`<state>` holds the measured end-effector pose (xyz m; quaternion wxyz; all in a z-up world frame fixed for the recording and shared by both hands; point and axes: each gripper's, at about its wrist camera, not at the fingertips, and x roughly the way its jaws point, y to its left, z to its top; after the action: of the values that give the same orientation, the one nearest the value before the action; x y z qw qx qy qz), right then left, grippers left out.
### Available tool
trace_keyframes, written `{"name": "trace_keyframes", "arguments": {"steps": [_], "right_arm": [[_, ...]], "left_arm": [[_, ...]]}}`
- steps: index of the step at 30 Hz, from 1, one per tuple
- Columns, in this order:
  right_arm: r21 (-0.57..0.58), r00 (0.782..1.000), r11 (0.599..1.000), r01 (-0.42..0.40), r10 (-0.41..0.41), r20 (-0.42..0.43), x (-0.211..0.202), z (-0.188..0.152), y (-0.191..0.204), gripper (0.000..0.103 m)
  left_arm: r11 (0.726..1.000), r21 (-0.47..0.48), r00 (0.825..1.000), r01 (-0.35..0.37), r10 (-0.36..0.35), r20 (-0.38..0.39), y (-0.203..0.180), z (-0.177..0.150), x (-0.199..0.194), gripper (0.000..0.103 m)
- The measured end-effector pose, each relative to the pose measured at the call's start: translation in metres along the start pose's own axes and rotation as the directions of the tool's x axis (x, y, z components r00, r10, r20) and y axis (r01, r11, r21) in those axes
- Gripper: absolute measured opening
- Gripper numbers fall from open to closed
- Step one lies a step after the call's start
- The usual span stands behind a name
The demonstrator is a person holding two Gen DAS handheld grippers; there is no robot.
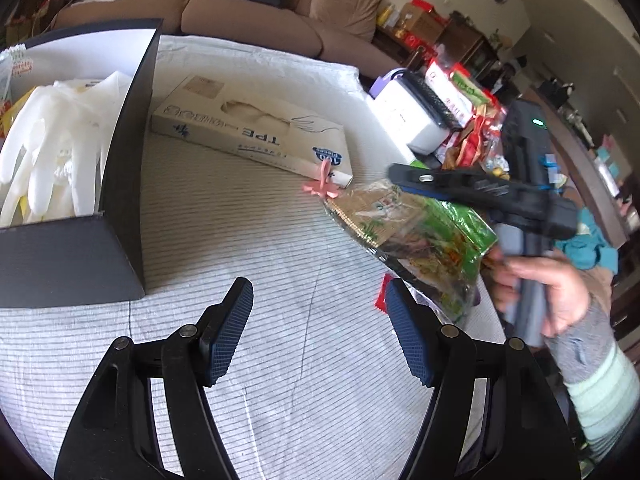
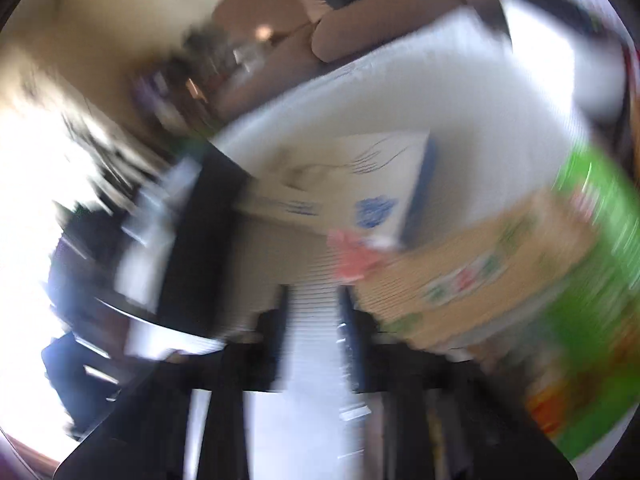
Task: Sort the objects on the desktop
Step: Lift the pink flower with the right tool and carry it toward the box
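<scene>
My left gripper (image 1: 320, 320) is open and empty, low over the striped white table mat (image 1: 240, 240). A dark open box (image 1: 124, 160) at the left holds white gloves (image 1: 52, 148). A flat TPE glove carton (image 1: 256, 132) lies mid-table with a pink clip (image 1: 322, 184) by its near corner. A green and tan snack bag (image 1: 416, 232) lies at the right. My right gripper (image 1: 404, 174) hovers above that bag, held by a hand (image 1: 548, 284). The right wrist view is badly blurred: fingers (image 2: 282, 308) stand a little apart over the mat, the bag (image 2: 500, 280) at right, the carton (image 2: 360, 184) ahead.
A white and purple container (image 1: 404, 116) and a pile of red snack packets (image 1: 464, 108) crowd the table's far right. A red packet (image 1: 382, 300) peeks from under the bag. A brown sofa (image 1: 256, 12) stands beyond the table.
</scene>
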<state>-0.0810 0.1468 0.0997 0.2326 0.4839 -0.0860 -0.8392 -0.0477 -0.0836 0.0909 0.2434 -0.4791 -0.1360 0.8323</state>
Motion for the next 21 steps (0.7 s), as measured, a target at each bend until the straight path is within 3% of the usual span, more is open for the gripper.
{"name": "trace_keyframes", "arguments": {"steps": [3, 6, 14, 15, 16, 18, 21], "right_arm": [[-0.161, 0.989, 0.981, 0.112, -0.125, -0.076, 0.035, -0.002, 0.015, 0.06], [-0.19, 0.967, 0.969, 0.157, -0.191, -0.171, 0.072, -0.003, 0.014, 0.059], [-0.114, 0.956, 0.972, 0.208, -0.226, -0.187, 0.102, 0.015, 0.009, 0.059], [-0.122, 0.955, 0.969, 0.215, -0.235, -0.182, 0.103, 0.015, 0.009, 0.055], [-0.129, 0.954, 0.968, 0.217, -0.238, -0.18, 0.105, 0.015, 0.008, 0.042], [-0.13, 0.958, 0.969, 0.211, -0.232, -0.17, 0.104, 0.014, 0.006, 0.037], [-0.107, 0.963, 0.975, 0.194, -0.21, -0.17, 0.098, 0.011, 0.008, 0.036]], "left_arm": [[1.0, 0.005, 1.0, -0.007, 0.007, 0.005, 0.001, 0.0, -0.004, 0.066], [1.0, -0.008, 1.0, -0.005, 0.005, 0.015, 0.006, 0.003, -0.007, 0.066], [0.999, -0.041, 0.999, -0.033, 0.034, 0.033, 0.019, 0.011, -0.009, 0.066], [0.998, -0.047, 0.999, -0.029, 0.031, 0.034, 0.02, 0.012, -0.009, 0.066], [0.998, -0.051, 0.999, -0.028, 0.03, 0.035, 0.021, 0.012, -0.009, 0.066], [0.998, -0.057, 0.999, -0.027, 0.029, 0.036, 0.023, 0.012, -0.01, 0.066], [0.998, -0.06, 0.999, -0.024, 0.026, 0.036, 0.023, 0.012, -0.01, 0.066]]}}
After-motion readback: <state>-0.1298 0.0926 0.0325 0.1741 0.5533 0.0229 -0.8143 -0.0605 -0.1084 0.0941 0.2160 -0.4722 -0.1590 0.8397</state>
